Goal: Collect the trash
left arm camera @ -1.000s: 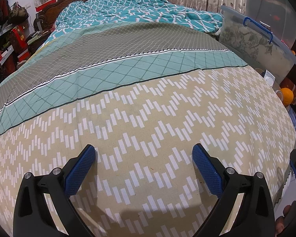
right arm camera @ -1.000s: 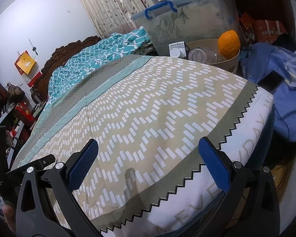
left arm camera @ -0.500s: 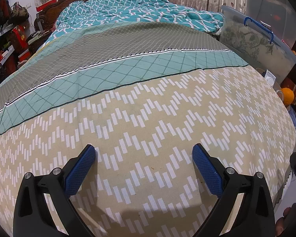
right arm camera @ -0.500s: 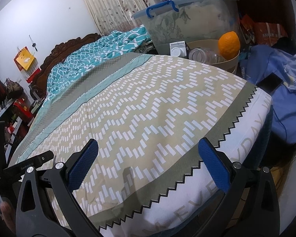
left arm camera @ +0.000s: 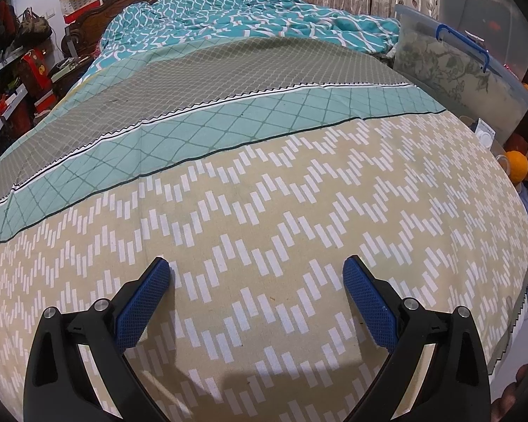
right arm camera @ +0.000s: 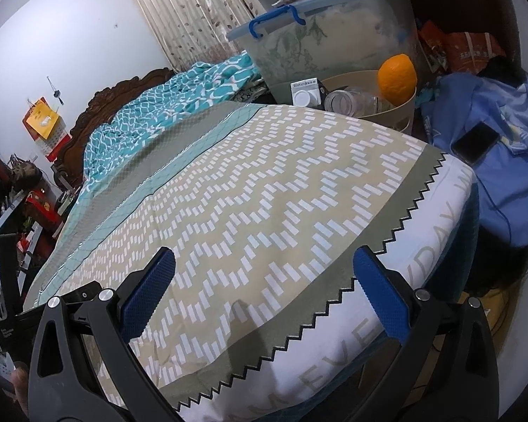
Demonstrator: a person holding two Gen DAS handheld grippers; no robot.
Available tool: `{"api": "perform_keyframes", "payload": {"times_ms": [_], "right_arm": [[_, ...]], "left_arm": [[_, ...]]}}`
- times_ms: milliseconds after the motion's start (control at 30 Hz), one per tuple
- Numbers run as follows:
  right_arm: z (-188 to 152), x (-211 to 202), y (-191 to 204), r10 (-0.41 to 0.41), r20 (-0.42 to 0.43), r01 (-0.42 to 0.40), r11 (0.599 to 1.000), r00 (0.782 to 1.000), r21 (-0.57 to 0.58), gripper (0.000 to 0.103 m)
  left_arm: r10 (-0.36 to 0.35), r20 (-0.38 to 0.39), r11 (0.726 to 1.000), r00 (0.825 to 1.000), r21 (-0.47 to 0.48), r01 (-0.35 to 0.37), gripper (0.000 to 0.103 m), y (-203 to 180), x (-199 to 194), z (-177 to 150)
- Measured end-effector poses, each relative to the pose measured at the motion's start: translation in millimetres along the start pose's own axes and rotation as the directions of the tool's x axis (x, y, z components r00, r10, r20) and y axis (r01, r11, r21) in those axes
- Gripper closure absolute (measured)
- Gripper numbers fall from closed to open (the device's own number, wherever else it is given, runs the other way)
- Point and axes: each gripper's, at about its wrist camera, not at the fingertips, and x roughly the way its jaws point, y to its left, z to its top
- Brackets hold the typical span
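Observation:
A bed [left arm camera: 264,193] covered by a beige, teal and grey patterned sheet fills both views; no loose trash shows on it. My left gripper [left arm camera: 257,274] hovers open over the beige zigzag part, blue pads wide apart, nothing between them. My right gripper [right arm camera: 264,267] is open above the bed's foot corner [right arm camera: 422,211], where the white mattress side shows. The left gripper's black body [right arm camera: 35,313] appears at the left edge of the right wrist view. A round beige basket [right arm camera: 401,105] beside the bed holds an orange [right arm camera: 397,77], a clear jar [right arm camera: 348,100] and a small white box [right arm camera: 306,93].
A clear storage bin [right arm camera: 316,42] with blue handles stands by the curtains. A rumpled teal blanket [left arm camera: 246,17] lies near the carved headboard. Blue clothing with a dark phone [right arm camera: 475,142] on it sits right of the bed. Cluttered shelves [left arm camera: 14,81] line the left side.
Both grippers have drifted slightly forward over the bed; the right wrist view has swung a little toward the basket. Both stay open and empty.

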Motion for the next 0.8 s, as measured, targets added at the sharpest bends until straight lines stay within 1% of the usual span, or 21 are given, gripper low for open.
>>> {"api": "perform_keyframes", "payload": {"times_ms": [100, 400, 567, 800], "right_arm": [[-0.6, 4.3, -0.7, 0.003, -0.017, -0.003, 1.000, 1.000, 0.004, 0.003], [-3.2, 7.4, 4.6, -0.007, -0.003, 0.007, 0.999, 1.000, -0.033, 0.003], [-4.2, 6.2, 5.1, -0.001, 0.003, 0.001, 1.000, 1.000, -0.029, 0.003], [-3.6, 5.5, 5.6, -0.005, -0.008, 0.005, 0.999, 1.000, -0.044, 0.003]], "left_arm": [[0.004, -0.001, 1.000, 1.000, 0.004, -0.004, 0.008, -0.3, -0.2, -2.2], [0.003, -0.003, 1.000, 1.000, 0.008, -0.003, 0.008, -0.5, -0.7, -3.8], [0.002, -0.004, 1.000, 1.000, 0.008, -0.002, 0.008, -0.9, -0.5, -4.1], [0.001, -0.015, 1.000, 1.000, 0.017, 0.000, 0.008, -2.0, 1.0, -2.5]]}}
